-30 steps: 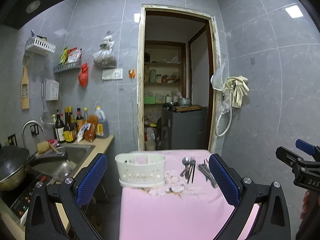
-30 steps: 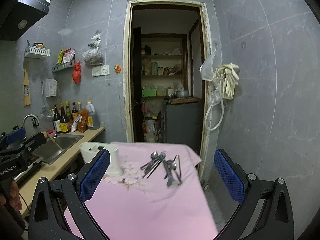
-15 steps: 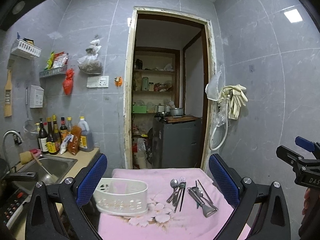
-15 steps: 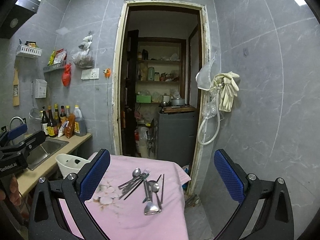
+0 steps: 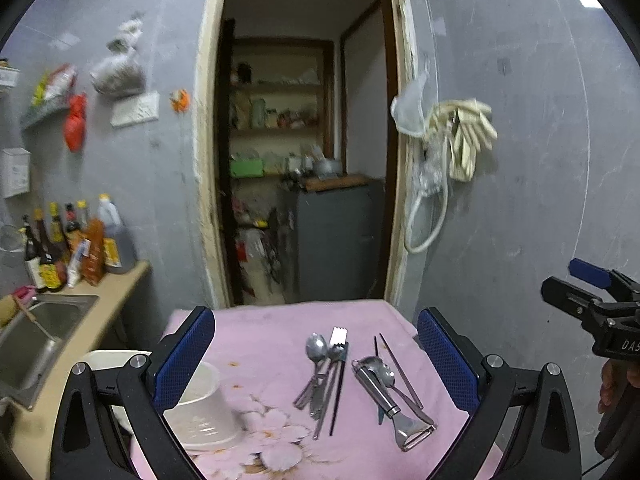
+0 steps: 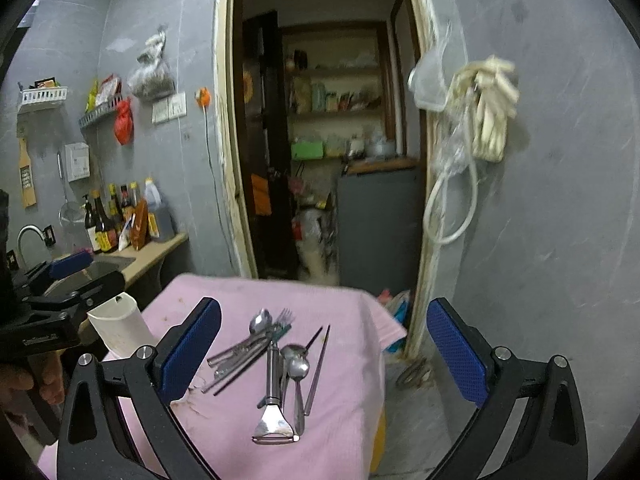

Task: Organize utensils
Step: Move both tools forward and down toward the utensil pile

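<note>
Left wrist view: two loose heaps of steel utensils (image 5: 360,380) lie lower centre on the pink cloth (image 5: 272,332), a peeler (image 5: 394,408) nearest (spoons and chopsticks overlap, hard to separate). The white basket (image 5: 200,412) at lower left is half hidden behind a finger. The left gripper (image 5: 316,364) hovers wide, empty.

Right wrist view: the peeler (image 6: 274,396) sits lower centre; the right gripper (image 6: 324,352) hangs spread wide, holding nothing

Left claw (image 5: 316,360) spread wide, empty; right claw (image 6: 324,354) likewise, level
</note>
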